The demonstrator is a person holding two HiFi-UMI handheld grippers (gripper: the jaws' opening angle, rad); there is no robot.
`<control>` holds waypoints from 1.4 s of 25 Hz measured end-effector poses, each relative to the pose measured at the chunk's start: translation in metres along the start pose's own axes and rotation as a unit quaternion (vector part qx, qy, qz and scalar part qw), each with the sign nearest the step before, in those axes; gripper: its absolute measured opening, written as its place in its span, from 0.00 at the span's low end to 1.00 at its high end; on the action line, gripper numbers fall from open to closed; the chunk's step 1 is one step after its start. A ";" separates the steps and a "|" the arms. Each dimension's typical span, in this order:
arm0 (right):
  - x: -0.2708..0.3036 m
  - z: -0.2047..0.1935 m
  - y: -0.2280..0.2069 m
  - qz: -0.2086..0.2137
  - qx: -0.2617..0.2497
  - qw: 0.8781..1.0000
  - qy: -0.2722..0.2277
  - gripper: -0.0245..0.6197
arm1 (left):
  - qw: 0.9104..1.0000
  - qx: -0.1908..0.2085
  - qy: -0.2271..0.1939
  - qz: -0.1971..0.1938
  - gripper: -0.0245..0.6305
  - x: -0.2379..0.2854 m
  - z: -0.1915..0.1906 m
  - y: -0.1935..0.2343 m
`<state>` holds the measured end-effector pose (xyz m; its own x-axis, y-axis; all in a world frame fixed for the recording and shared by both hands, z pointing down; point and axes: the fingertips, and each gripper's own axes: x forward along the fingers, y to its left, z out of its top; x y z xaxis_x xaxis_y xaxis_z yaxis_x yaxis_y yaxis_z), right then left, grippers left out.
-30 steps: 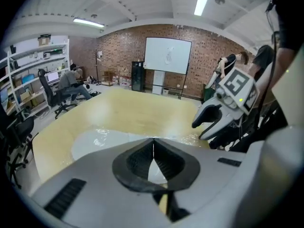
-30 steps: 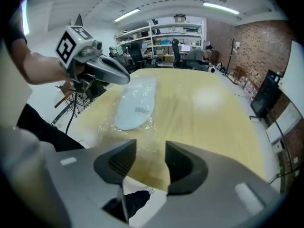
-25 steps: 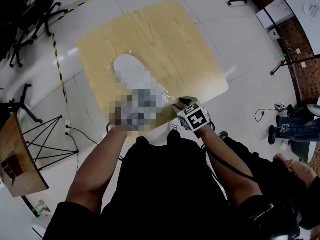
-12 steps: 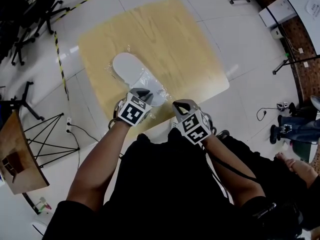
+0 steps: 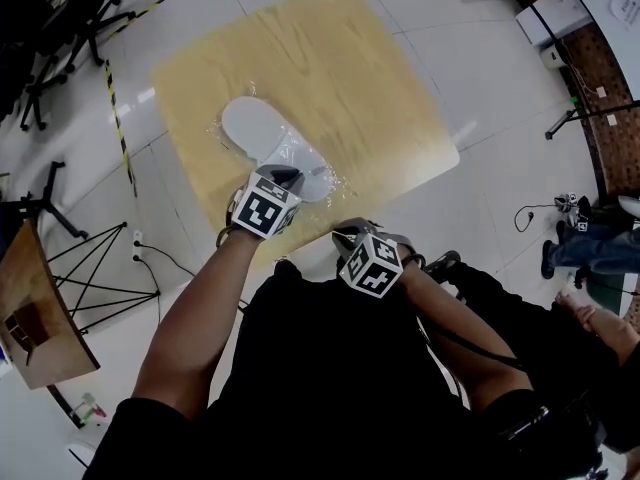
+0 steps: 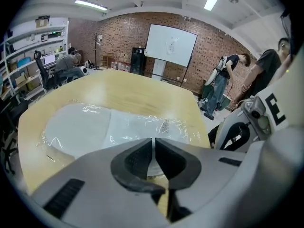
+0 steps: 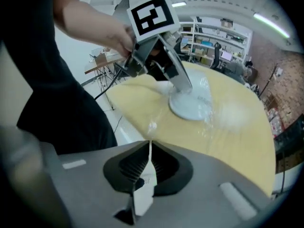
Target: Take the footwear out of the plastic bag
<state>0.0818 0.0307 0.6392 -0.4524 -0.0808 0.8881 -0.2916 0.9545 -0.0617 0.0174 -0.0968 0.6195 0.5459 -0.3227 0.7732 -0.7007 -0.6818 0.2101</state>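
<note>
A white slipper point(image 5: 258, 131) lies inside a clear plastic bag point(image 5: 312, 174) on the light wooden table point(image 5: 340, 68). My left gripper point(image 5: 288, 179) sits at the bag's near end. Its jaws are closing and stand almost together, with the bag's film point(image 6: 137, 125) pinched between them in the left gripper view point(image 6: 153, 148). My right gripper point(image 5: 346, 236) hovers off the table's near edge, close to the person's body. A thin white strip point(image 7: 145, 184) sticks up between its pads, and the jaws are opening slightly around it point(image 7: 148, 159). The slipper point(image 7: 190, 106) shows beyond, under the left gripper point(image 7: 183, 85).
Office chairs point(image 5: 50, 28) and a metal stand point(image 5: 90, 268) are on the floor to the left, with a wooden board point(image 5: 25, 318) beside them. A person's legs point(image 5: 590, 248) show at the right. People point(image 6: 228, 77) and a whiteboard point(image 6: 171, 44) stand beyond the table's far side.
The right gripper has drawn back from the table edge toward the body with the white strip in its jaws. The left gripper has settled on the bag's near end.
</note>
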 end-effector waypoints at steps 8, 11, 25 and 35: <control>-0.007 0.035 -0.032 -0.023 0.085 0.994 -0.072 0.07 | 1.000 -0.023 -0.019 0.004 0.08 -0.001 0.000 0.004; 0.010 0.038 -0.023 -0.010 0.049 0.997 -0.055 0.08 | 1.000 -0.011 -0.017 0.000 0.08 0.002 0.002 0.000; -0.013 0.026 -0.078 -0.051 0.167 0.981 -0.080 0.06 | 0.999 -0.005 -0.038 -0.017 0.06 -0.022 0.011 -0.018; -0.023 0.015 -0.058 -0.009 0.285 0.953 -0.104 0.09 | 0.995 -0.078 -0.059 -0.028 0.06 -0.025 0.017 -0.012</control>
<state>0.0969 -0.0269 0.6152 -0.5837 -0.2071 0.7852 -0.6844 0.6458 -0.3385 0.0202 -0.0914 0.5872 0.6293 -0.3690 0.6840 -0.7260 -0.5931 0.3479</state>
